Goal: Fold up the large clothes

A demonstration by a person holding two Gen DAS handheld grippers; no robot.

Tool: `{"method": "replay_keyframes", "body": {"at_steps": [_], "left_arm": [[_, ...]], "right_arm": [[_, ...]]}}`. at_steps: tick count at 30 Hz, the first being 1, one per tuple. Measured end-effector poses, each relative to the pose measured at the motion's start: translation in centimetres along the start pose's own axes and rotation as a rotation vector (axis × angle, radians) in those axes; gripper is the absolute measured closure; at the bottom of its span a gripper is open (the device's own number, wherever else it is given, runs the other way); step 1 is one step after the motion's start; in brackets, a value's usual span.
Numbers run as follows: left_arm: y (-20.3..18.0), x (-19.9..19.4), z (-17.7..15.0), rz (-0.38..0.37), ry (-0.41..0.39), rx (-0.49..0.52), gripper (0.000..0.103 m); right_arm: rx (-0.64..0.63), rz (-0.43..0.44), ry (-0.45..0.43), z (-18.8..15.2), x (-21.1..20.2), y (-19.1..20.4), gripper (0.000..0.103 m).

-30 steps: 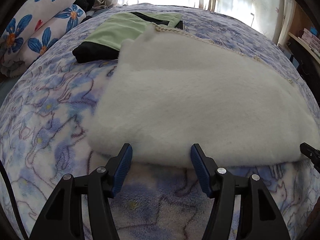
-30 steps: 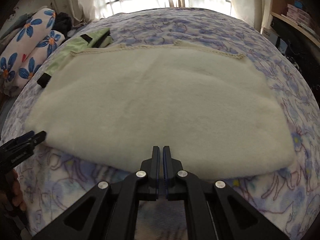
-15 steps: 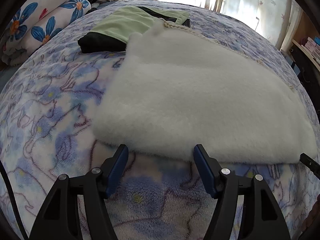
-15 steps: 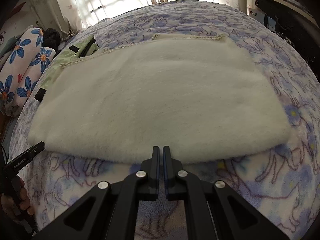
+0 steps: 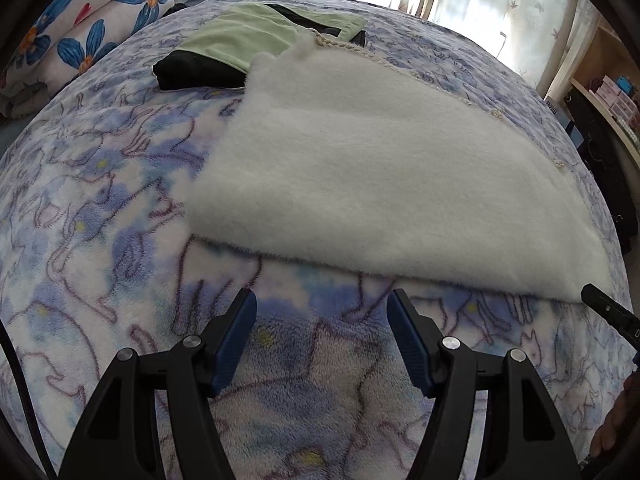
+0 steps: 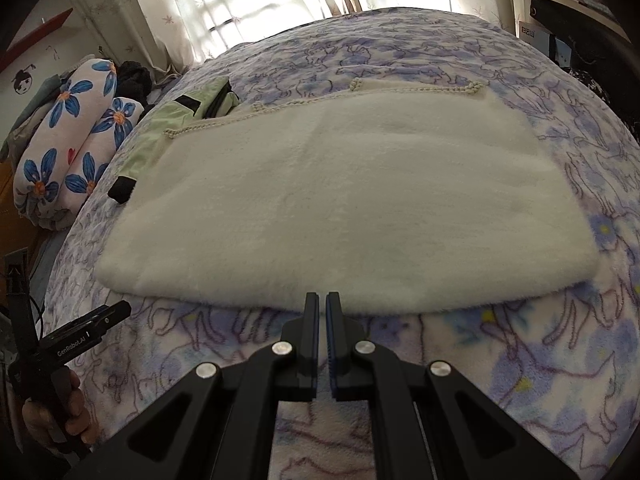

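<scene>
With the fluffy white fleece garment (image 6: 344,204) lying folded flat, the left gripper (image 5: 322,304) stood wide and empty and the right gripper (image 6: 322,300) pinched shut on nothing, so the fold seemed laid and regrasping an edge due next.

Left tool (image 6: 86,330) side plate: I read "GenRobot.AI" in small white letters along the black body of my left tool, seen from the right wrist view.
White box (image 6: 534,34) by the shelf, right wrist view: dark block characters on its white face; they look like "BEW" or similar, and I cannot read them for certain.
Same box (image 5: 552,105) in the left wrist view: dark print shows, too small for me to read.
Boxes on the shelf (image 5: 612,94): coloured packaging, no legible text.
Wall sticker (image 6: 22,80): a small dark drawing, no words.
</scene>
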State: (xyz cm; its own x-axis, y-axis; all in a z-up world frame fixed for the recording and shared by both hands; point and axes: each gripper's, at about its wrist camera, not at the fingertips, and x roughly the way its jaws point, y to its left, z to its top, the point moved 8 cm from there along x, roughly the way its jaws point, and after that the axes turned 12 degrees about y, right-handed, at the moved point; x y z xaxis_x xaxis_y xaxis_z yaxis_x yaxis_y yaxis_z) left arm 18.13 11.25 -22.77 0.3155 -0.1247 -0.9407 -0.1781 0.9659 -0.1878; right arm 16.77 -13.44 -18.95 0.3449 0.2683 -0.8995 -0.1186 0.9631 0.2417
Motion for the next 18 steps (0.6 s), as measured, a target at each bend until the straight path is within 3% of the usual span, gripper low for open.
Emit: {"method": "replay_keyframes", "body": {"at_steps": [5, 18], "left_arm": [[-0.9, -0.4, -0.6, -0.076, -0.009, -0.009, 0.029], [-0.5, 1.9, 1.5, -0.220, -0.021, -0.108, 0.029]], "right_arm": [[-0.037, 0.021, -0.014, -0.3, 0.0, 1.9, 0.100], [-0.067, 0.059, -0.023, -0.1, 1.1, 3.8, 0.100]]}}
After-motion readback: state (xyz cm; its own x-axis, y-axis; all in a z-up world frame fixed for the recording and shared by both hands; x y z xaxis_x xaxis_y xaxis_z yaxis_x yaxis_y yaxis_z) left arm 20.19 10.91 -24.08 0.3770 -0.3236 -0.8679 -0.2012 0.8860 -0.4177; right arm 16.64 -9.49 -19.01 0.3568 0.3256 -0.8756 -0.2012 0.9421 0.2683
